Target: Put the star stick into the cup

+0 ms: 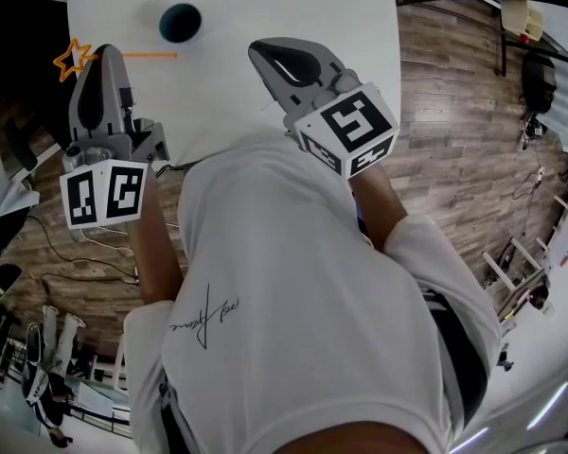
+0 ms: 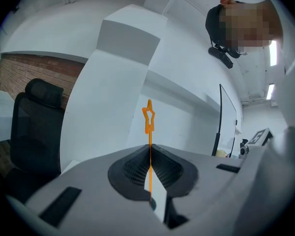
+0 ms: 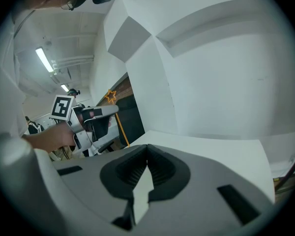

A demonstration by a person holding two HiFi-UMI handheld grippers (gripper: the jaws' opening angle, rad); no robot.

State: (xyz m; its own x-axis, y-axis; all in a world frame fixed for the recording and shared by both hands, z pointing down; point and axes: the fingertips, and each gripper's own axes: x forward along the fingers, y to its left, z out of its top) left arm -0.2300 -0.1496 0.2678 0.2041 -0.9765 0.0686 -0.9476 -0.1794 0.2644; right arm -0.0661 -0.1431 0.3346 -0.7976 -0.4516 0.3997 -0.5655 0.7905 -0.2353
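A thin orange star stick (image 1: 133, 55) lies level over the left part of the white table (image 1: 293, 8), its star (image 1: 73, 60) past the table's left edge. My left gripper (image 1: 109, 53) is shut on the stick near the star end. In the left gripper view the stick (image 2: 149, 132) rises out of the closed jaws (image 2: 150, 149), star on top. The dark teal cup (image 1: 180, 22) stands upright on the table, just beyond the stick's free end. My right gripper (image 1: 257, 50) hovers over the table to the cup's right, shut with nothing in it (image 3: 147, 151).
A black office chair (image 2: 37, 127) stands off the table's left side. Wood floor with cables (image 1: 85, 239) lies below the left gripper. A monitor edge (image 2: 221, 117) shows at the right. The right gripper view shows the left gripper (image 3: 91, 119) and the stick (image 3: 120, 129).
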